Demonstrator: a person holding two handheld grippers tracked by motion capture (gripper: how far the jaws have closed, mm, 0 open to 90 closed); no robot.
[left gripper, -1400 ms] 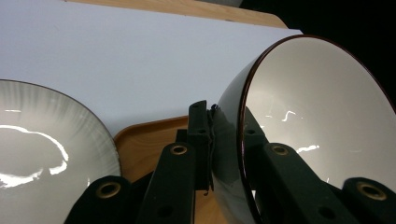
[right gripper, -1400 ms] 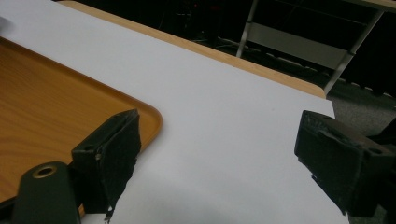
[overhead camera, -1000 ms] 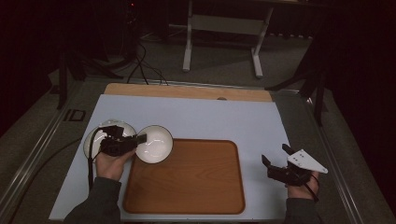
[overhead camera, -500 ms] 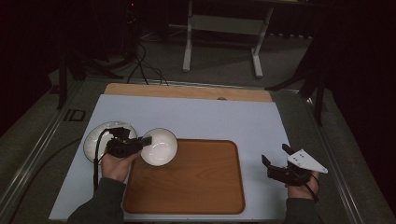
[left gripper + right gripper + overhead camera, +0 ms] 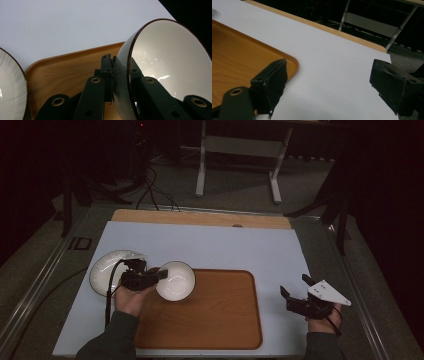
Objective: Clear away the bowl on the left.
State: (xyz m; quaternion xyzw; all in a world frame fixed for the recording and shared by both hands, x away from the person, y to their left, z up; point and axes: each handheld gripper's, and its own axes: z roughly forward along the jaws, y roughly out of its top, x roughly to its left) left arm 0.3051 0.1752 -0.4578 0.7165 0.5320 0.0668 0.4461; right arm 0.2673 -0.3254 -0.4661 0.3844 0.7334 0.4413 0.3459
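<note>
A white bowl with a dark rim hangs tilted over the near-left corner of the wooden tray. My left gripper is shut on its left rim. In the left gripper view the jaws pinch the bowl wall, one jaw inside and one outside, above the tray. A white ribbed plate lies on the mat just left of that hand. My right gripper rests at the right of the tray, open with nothing between its jaws. The right gripper view shows its jaws spread wide over the white mat.
The tray's rounded corner lies close to the right gripper's left jaw. The plate's edge sits left of the left gripper. A wooden board edge runs along the far side of the mat; beyond it stand a metal frame and cables on the floor.
The left gripper has carried the bowl a little to the right and nearer, away from the plate and over the tray's corner. The right gripper has stayed put.
</note>
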